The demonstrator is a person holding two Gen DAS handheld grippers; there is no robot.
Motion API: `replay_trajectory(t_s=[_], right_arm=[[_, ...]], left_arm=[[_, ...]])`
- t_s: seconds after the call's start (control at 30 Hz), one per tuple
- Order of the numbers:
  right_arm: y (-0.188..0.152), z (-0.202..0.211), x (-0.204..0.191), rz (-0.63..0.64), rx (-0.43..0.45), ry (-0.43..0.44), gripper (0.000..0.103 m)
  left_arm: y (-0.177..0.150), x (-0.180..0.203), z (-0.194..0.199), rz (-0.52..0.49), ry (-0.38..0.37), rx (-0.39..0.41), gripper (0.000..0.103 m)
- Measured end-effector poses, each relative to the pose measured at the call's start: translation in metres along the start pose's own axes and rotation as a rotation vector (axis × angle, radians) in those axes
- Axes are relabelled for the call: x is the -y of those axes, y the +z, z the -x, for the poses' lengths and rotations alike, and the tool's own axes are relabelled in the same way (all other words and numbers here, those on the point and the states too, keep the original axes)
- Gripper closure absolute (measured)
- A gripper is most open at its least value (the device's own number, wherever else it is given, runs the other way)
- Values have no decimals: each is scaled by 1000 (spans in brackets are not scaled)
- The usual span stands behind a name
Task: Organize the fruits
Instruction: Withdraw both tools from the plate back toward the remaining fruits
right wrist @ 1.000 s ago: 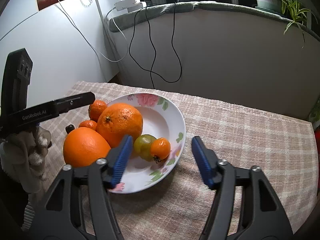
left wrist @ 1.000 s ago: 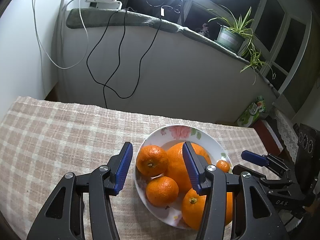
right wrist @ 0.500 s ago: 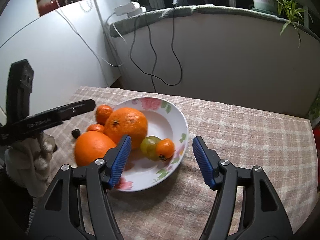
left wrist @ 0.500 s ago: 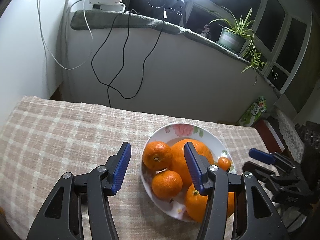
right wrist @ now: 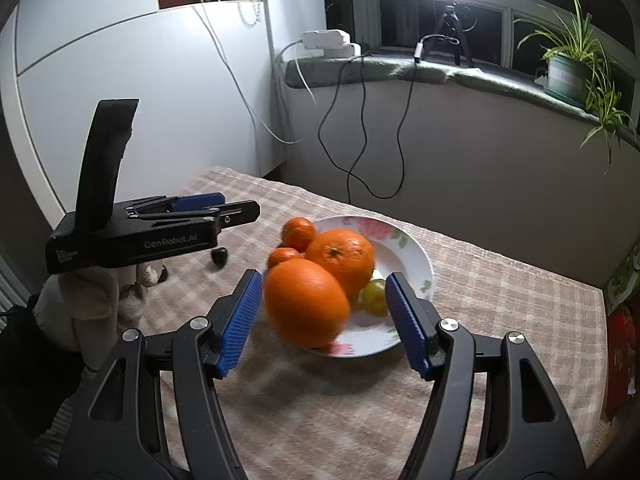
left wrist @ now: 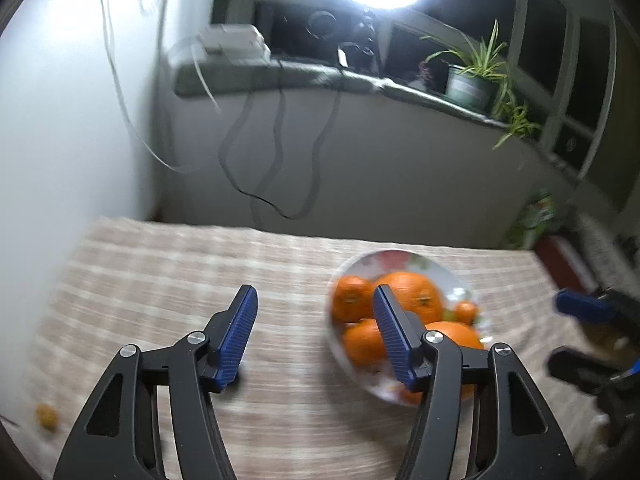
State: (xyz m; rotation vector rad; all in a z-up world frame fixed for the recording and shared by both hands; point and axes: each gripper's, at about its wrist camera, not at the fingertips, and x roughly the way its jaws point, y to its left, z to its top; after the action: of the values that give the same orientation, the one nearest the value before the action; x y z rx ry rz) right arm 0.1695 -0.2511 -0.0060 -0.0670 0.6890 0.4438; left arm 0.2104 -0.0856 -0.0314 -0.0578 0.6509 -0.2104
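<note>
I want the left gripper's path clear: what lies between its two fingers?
Only bare checked tablecloth lies inside the open left gripper, seen in the left wrist view.

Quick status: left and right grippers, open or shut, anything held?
Left gripper: open, jaws have just been opening, nothing between them, only tablecloth.
Right gripper: open, holding nothing; the big orange sits on the plate beyond.

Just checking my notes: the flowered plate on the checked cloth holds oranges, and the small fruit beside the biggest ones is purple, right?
Not quite. The plate does hold oranges, but the small fruit is yellow-green, as the right wrist view shows.
</note>
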Motion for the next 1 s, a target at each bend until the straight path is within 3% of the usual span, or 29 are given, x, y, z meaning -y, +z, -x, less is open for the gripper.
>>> replay_trajectory(t_s=[0.13, 0.27, 0.37, 0.6, 1.0], right_arm=[[0, 3, -12, -6, -5, 7, 36], [-2, 3, -23, -4, -12, 16, 36], [-3, 3, -34, 6, -15, 27, 36], [-5, 0, -60, 33, -29, 62, 36], [-13, -26, -94, 63, -76, 127, 36]], left_arm=[[-10, 3, 18, -84, 159, 70, 43], [-21, -1, 34, -102, 220, 100, 43], [-30, -7, 42, -99, 211, 88, 40], [-62, -33, 62, 13, 143, 32, 40], [-113, -87, 91, 135, 106, -34, 40]])
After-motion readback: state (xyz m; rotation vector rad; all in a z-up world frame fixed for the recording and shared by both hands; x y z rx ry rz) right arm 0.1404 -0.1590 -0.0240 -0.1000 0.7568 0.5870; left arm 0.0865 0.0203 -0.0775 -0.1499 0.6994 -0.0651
